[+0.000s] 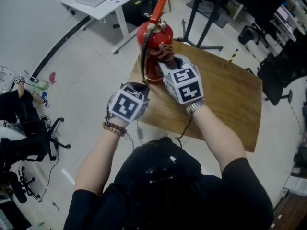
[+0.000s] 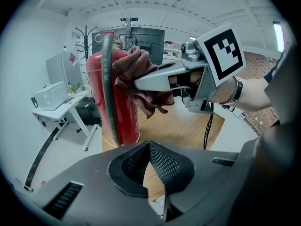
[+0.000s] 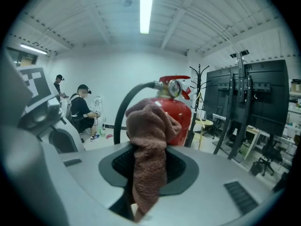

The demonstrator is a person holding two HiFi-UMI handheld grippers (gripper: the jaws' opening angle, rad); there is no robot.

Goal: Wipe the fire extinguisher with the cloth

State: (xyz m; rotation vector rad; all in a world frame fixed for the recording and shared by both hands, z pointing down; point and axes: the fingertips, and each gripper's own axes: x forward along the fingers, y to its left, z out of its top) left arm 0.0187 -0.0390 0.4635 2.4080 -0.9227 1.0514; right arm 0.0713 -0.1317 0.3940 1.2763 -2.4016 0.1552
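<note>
A red fire extinguisher (image 1: 154,38) with a black hose (image 1: 143,56) stands upright at the far left corner of the wooden table (image 1: 230,99). My right gripper (image 1: 166,61) is shut on a brown cloth (image 1: 163,53) and holds it against the cylinder's upper side. In the right gripper view the cloth (image 3: 149,140) hangs from between the jaws, with the extinguisher (image 3: 183,114) just behind it. My left gripper (image 1: 140,88) is shut and empty, low beside the extinguisher's base. Its own view shows the extinguisher (image 2: 122,102), the cloth (image 2: 141,76) and the right gripper's fingers (image 2: 155,80).
A white desk (image 1: 103,4) stands on the floor beyond the table. Black stand legs (image 1: 201,28) rise at the back. Office chairs (image 1: 29,133) sit at the left. A seated person (image 3: 82,109) is far off in the right gripper view.
</note>
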